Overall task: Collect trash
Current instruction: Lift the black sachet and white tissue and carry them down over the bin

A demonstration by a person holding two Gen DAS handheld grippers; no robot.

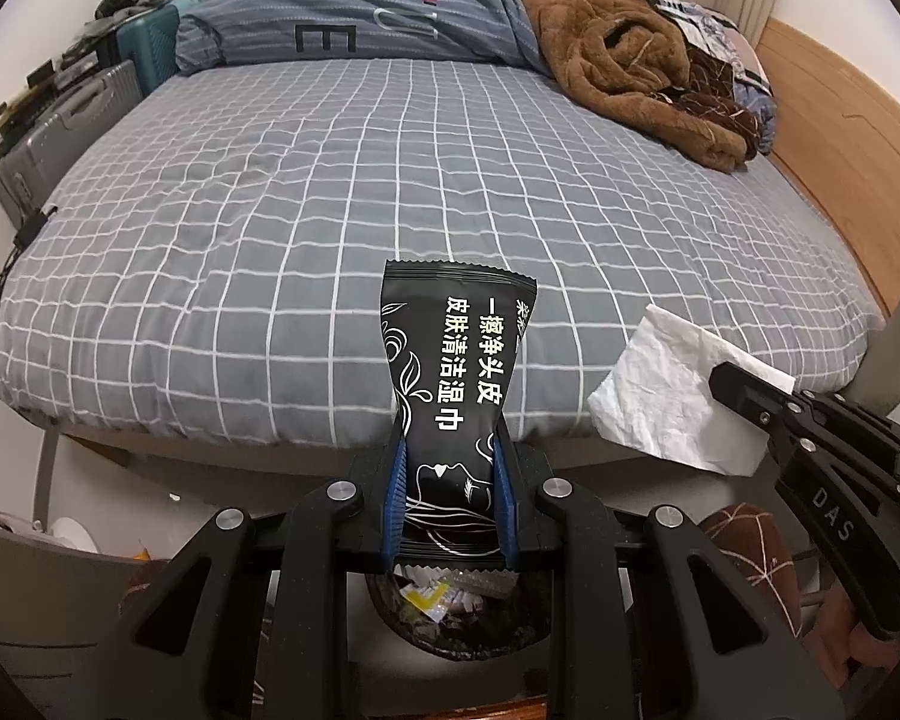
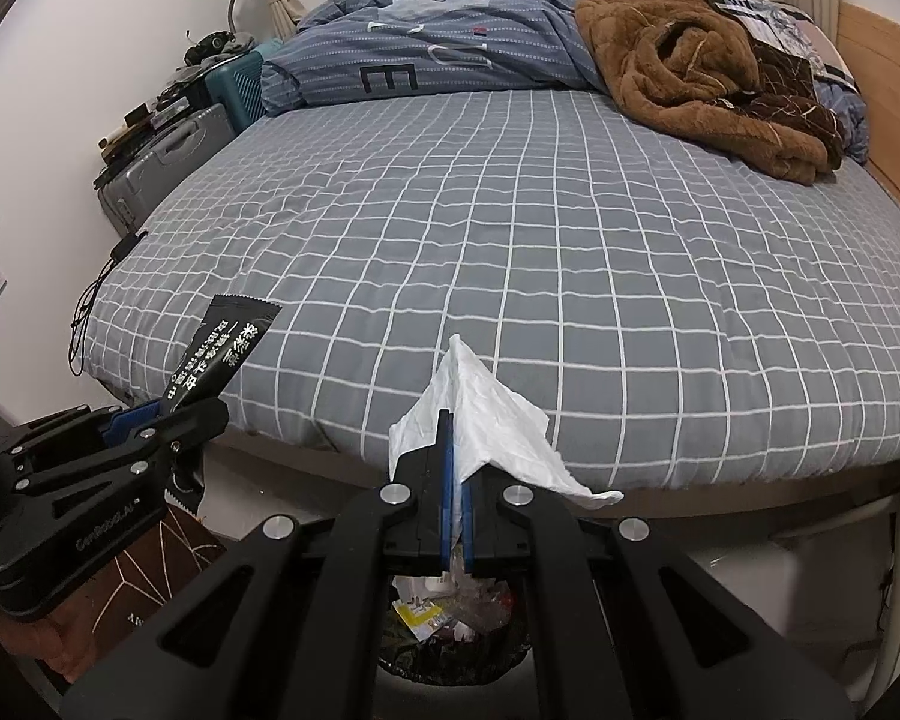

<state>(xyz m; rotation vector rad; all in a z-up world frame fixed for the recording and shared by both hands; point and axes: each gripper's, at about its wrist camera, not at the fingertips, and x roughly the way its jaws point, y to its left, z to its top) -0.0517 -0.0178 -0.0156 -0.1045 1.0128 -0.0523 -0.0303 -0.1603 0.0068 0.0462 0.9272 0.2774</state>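
My left gripper (image 1: 450, 468) is shut on a black wet-wipe packet (image 1: 450, 360) with white Chinese print, held upright over the near edge of the bed. The packet also shows in the right wrist view (image 2: 222, 354). My right gripper (image 2: 455, 450) is shut on a crumpled white tissue (image 2: 486, 426), which also shows in the left wrist view (image 1: 672, 390). A trash bin (image 1: 450, 618) lined with a black bag and holding wrappers stands on the floor below both grippers; it also shows in the right wrist view (image 2: 450, 624).
A bed with a grey checked sheet (image 1: 360, 192) fills the view ahead. A folded blue duvet (image 1: 360, 12) and a brown blanket (image 1: 630, 66) lie at its far end. Suitcases (image 1: 72, 126) stand at the left. A wooden headboard (image 1: 840, 138) runs along the right.
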